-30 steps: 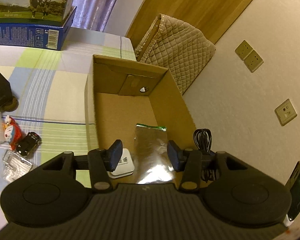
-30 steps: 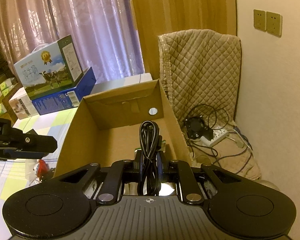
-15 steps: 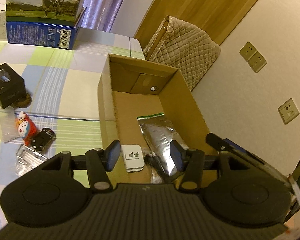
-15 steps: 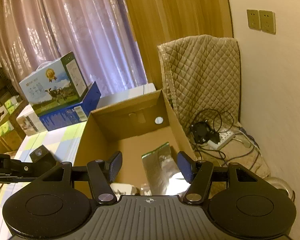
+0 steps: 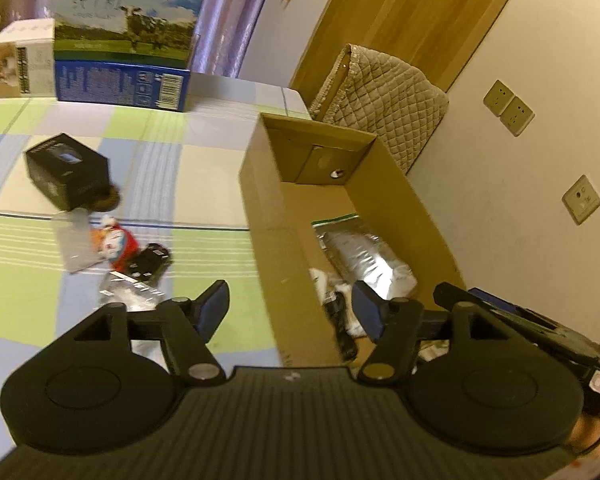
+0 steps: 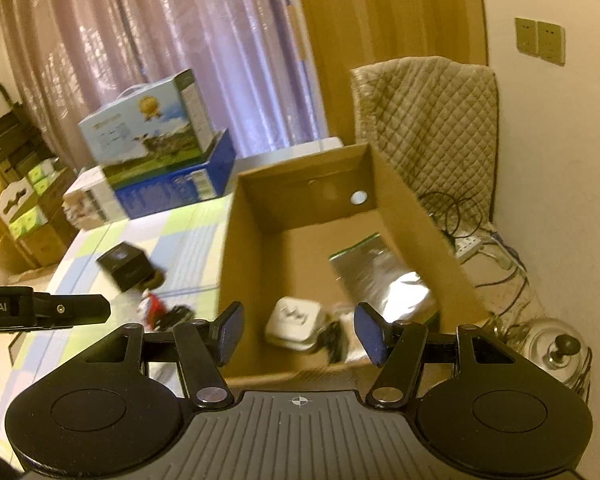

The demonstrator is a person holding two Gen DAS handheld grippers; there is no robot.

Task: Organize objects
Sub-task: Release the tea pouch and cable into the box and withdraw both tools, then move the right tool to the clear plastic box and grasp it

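On my far left a black box (image 5: 66,168) sits on the checked tablecloth (image 5: 148,168), well apart from the milk carton (image 5: 128,8) stacked on a blue carton (image 5: 120,84) at the back. Nearer to me lie a clear bag (image 5: 76,242), a red and white toy figure (image 5: 116,242), a small black car (image 5: 148,264) touching the toy, and a crinkled clear packet (image 5: 132,292), all close together and outside the cardboard box (image 5: 260,216). My left gripper (image 5: 292,310) hangs over the box's near left wall, its fingers spread wide with nothing between them; one pad is over the cloth, the other over the box's inside.

Inside the box a silver foil pouch (image 5: 364,252) lies flat toward the right wall, a white plug adapter (image 6: 296,322) sits near the front, and a bundle of black cable (image 6: 334,338) lies just beside it, partly blurred. My right gripper (image 6: 298,334) is also spread open and empty, hovering above the front edge of the box. Right of the box a quilted cover (image 6: 424,120) drapes against the wall, with a power strip (image 6: 468,246) and loose wires on the floor, and a steel pot lid (image 6: 556,350) at the far right
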